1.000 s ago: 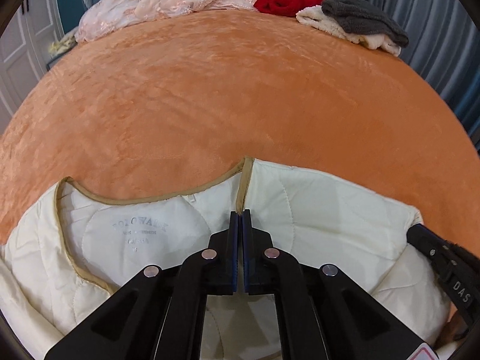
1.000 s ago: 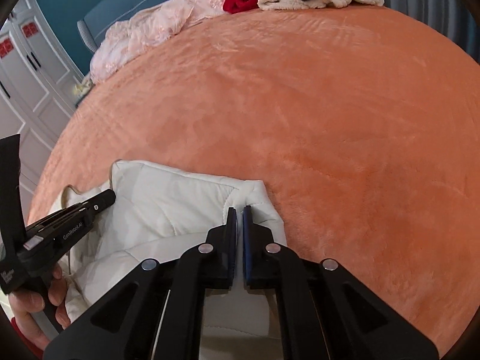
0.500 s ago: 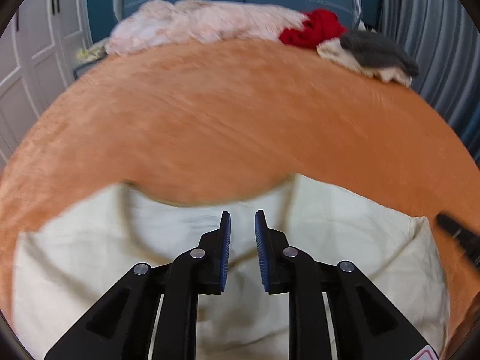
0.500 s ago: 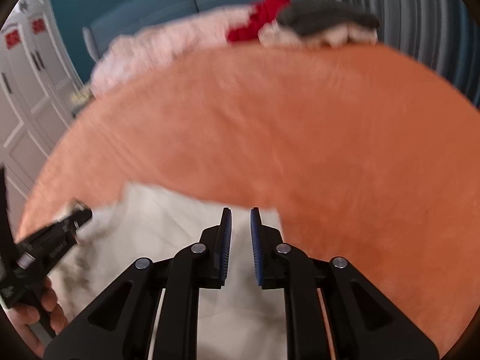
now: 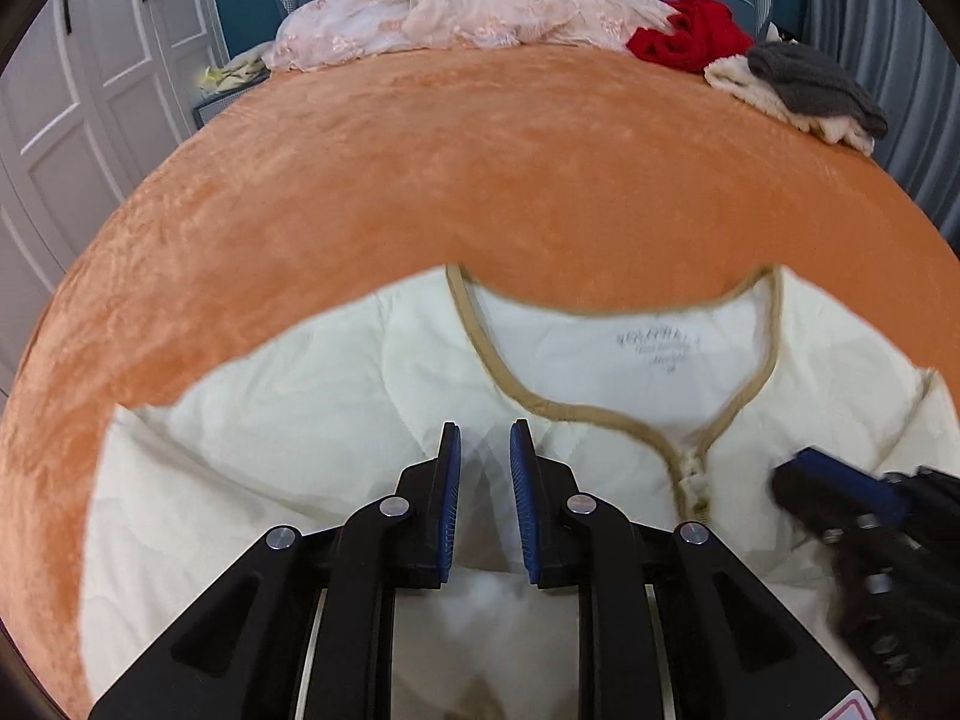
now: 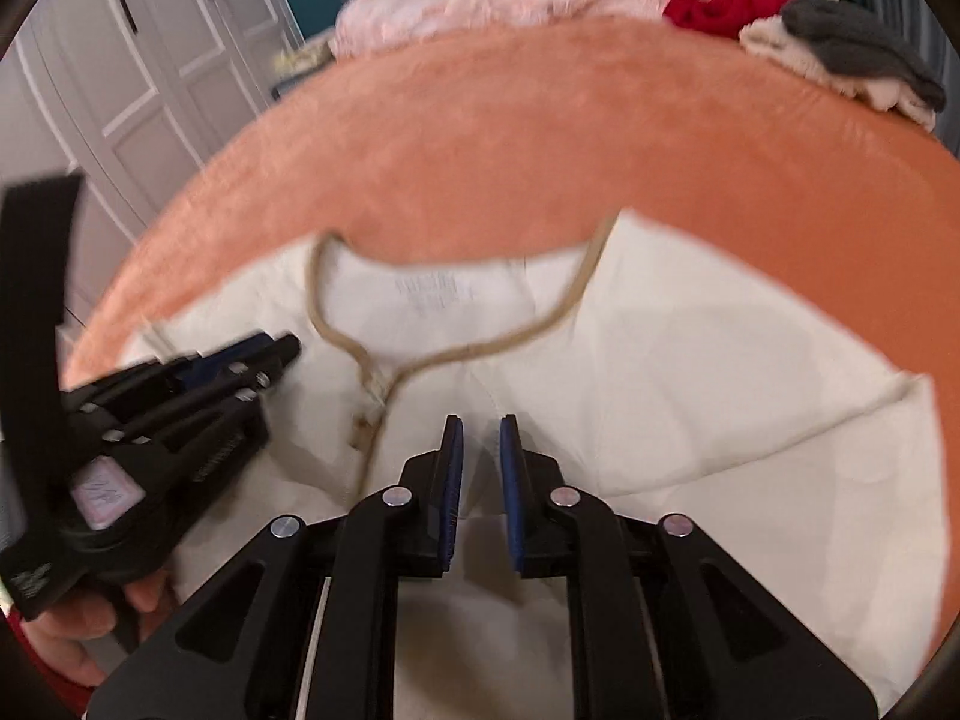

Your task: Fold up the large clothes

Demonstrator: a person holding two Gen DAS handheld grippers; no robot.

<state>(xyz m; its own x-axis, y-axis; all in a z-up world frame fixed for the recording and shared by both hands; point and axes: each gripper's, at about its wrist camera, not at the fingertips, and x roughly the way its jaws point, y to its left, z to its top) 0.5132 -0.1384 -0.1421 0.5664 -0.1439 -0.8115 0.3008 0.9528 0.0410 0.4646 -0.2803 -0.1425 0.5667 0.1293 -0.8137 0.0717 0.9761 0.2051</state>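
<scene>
Left hand-held gripper slightly parted, empty, closing; right hand-held gripper likewise; both above cream jacket, neckline farther up the bed.

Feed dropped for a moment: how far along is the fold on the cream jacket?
Done: the cream jacket lies spread front-up on the orange blanket, neckline away from the cameras. In hand: nothing; the left gripper and right gripper hover over it with jaws slightly apart, empty, after closing a little. Left: every fold, as no sleeve or side looks turned in.
</scene>
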